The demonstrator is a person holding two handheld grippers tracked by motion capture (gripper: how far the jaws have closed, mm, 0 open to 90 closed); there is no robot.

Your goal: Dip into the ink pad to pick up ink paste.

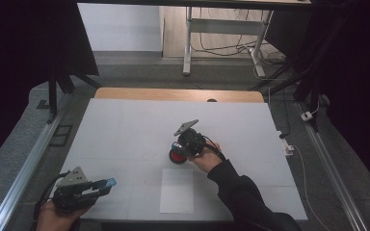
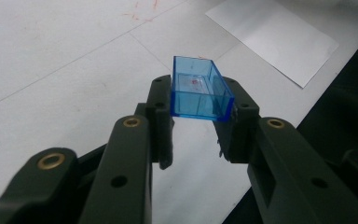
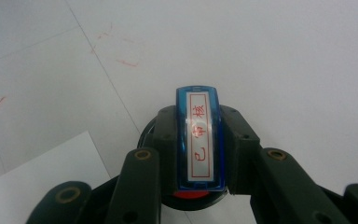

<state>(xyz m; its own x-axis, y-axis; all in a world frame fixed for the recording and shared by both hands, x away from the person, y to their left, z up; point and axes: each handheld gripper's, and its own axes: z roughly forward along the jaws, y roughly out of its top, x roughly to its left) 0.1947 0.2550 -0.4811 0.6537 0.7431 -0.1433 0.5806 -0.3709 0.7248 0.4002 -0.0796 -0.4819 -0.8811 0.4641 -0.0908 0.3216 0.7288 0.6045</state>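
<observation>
Left gripper (image 1: pixel 107 184) near me at the table's (image 1: pixel 125 125) front corner, jaws clamped on the blue cap (image 2: pixel 199 92), holding it aside, I'd say, so the stamp face is free. Just past it lies the paper (image 1: pixel 177 190), bare, nothing blocking it. Further out, my right gripper (image 1: pixel 182 153) pinches the stamp (image 3: pixel 200 137) over the red ink pad (image 1: pixel 177 157), probably loading ink. Beyond the table, desk legs (image 1: pixel 188 41).
</observation>
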